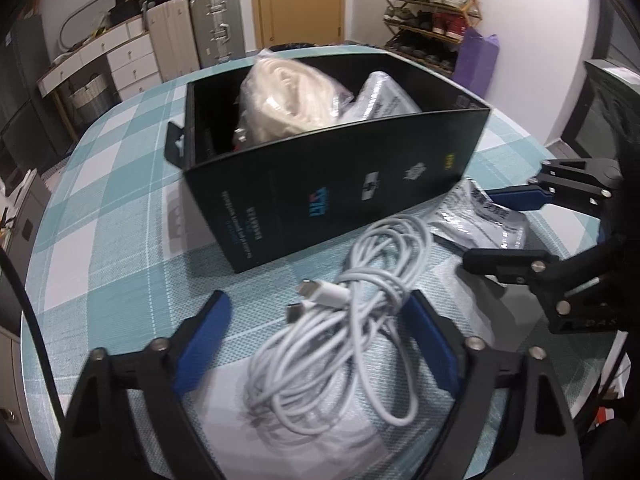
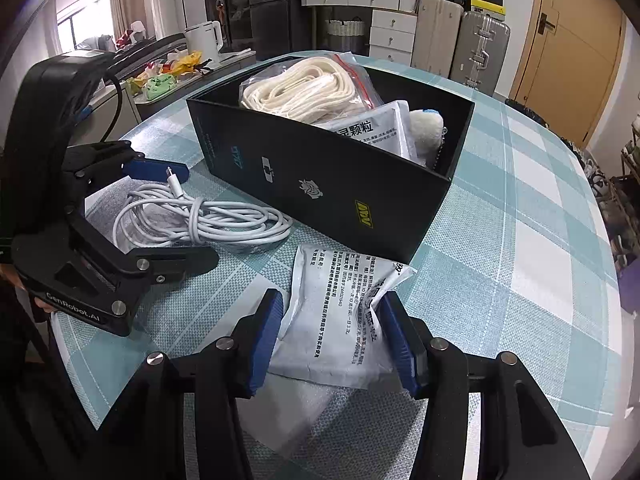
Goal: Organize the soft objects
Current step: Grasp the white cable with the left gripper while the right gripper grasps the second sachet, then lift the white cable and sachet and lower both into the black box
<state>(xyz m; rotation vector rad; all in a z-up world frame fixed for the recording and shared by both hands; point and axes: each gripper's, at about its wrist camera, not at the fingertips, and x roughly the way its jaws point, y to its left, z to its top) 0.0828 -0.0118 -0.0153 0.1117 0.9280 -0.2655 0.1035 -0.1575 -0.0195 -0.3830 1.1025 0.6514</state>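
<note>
A black box (image 1: 320,184) (image 2: 320,184) stands on the checked table and holds a bag of cream cloth (image 1: 288,96) (image 2: 304,92), a white printed packet (image 2: 376,128) and a white plush (image 2: 428,128). A coiled white cable (image 1: 340,328) (image 2: 200,220) lies in front of the box between the open fingers of my left gripper (image 1: 320,332) (image 2: 180,216). A white printed sachet (image 2: 340,312) (image 1: 484,220) lies flat between the open fingers of my right gripper (image 2: 332,336) (image 1: 480,224). Neither object is lifted.
The round table has a teal and white checked cloth (image 2: 520,240). Suitcases (image 1: 216,28), white drawers (image 1: 128,56) and a shoe rack (image 1: 432,8) stand behind. A kettle (image 2: 204,44) stands on a counter at left.
</note>
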